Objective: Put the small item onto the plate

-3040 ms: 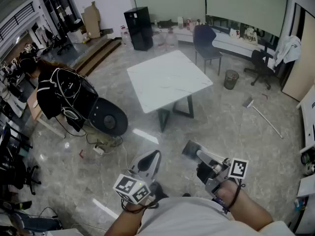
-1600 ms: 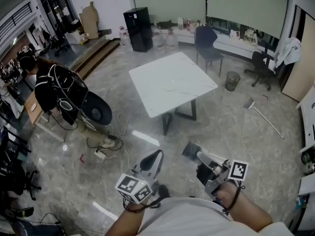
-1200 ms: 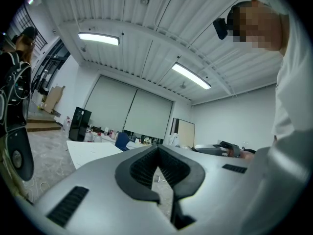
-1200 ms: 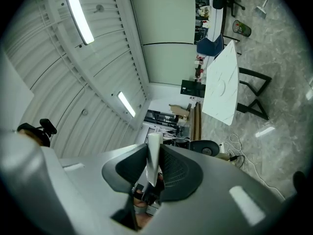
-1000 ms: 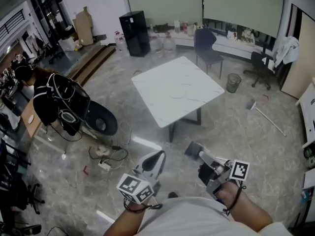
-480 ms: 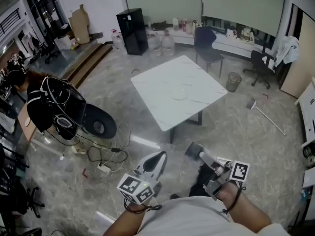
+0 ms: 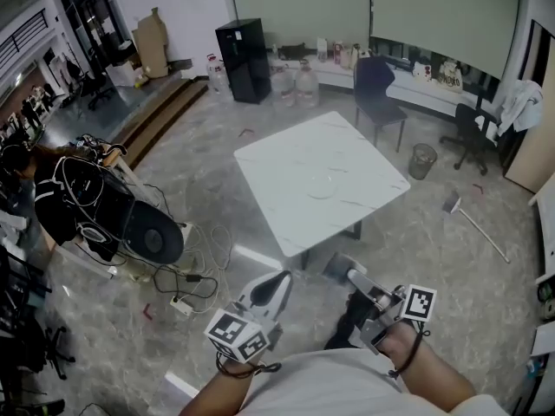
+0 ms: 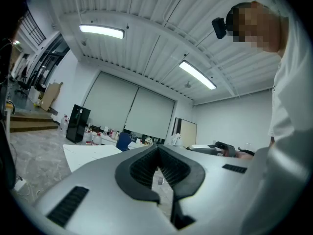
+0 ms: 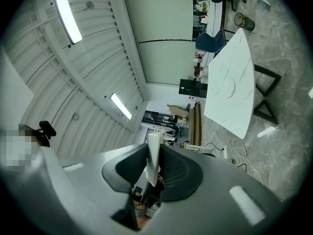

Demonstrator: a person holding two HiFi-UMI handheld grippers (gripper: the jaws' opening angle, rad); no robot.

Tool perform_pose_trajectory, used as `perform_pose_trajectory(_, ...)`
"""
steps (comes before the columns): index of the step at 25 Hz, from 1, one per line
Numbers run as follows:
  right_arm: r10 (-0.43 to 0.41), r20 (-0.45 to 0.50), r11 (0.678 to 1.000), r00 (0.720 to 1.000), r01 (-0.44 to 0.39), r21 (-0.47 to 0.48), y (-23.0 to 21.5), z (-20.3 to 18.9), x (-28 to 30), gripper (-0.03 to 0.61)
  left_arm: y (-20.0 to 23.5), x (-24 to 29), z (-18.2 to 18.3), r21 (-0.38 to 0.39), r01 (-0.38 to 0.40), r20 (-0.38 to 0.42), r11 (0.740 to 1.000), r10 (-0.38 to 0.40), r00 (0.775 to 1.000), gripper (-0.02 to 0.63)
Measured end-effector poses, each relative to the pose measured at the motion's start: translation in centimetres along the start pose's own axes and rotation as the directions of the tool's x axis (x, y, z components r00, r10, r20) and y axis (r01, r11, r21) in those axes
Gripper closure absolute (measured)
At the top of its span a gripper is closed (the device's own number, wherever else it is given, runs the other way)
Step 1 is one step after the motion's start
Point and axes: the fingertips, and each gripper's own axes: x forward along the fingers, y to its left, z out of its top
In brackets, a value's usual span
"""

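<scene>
At left, the left claw (image 7: 277,277) is pointing level with its jaws closed tip to tip on nothing, only grey polished floor (image 7: 208,336) showing through the slot behind the ribbed black pads. Ahead, the square bench (image 7: 282,159) is standing well apart from both claws, its white, faintly veined stone top sitting on dark angled legs. Near the middle of that top the plate (image 7: 322,185) is lying flat: round, shallow and seemingly clear glass, though from this far off it is reading as little more than a pale ring. At right, the right claw (image 7: 351,276) is clamping the small item (image 9: 152,155) between its pads. The piece is showing as a thin, pale, smooth-edged strip seen edge-on in the right gripper view, its long axis running out past the fingertips, and as a flat greyish slab in the head view. From this loaded claw the plate (image 9: 229,88) is lying straight ahead and a touch left across open floor, so the right hand is looking the natural one to make the delivery.
</scene>
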Motion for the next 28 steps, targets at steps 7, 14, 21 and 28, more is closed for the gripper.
perform_pose_trajectory(7, 0.005, -0.051, 1.000, 0.999, -0.004, 0.020, -2.5, 8.4, 2.4, 0.499, 2.4, 8.8, 1.1, -0.007, -0.050, 0.016, 0.999, 0.050, 0.999, 0.607)
perform_pose_trajectory(14, 0.015, -0.112, 0.999, 0.994, -0.011, 0.037, -4.7, 16.0, 3.6, 0.499, 3.4, 16.8, 1.7, -0.009, -0.096, 0.030, 0.995, 0.096, 0.995, 0.607)
perform_pose_trajectory(21, 0.009, -0.156, 0.999, 0.988, -0.001, 0.047, -6.9, 20.8, 4.3, 0.499, 4.2, 21.6, 1.1, -0.013, -0.132, 0.020, 0.991, 0.132, 0.991, 0.607)
perform_pose_trajectory(28, -0.018, -0.150, 0.998, 0.989, 0.027, 0.055, -9.8, 24.2, 5.8, 0.499, 7.1, 25.3, 1.1, -0.022, -0.142, 0.010, 0.990, 0.142, 0.990, 0.607)
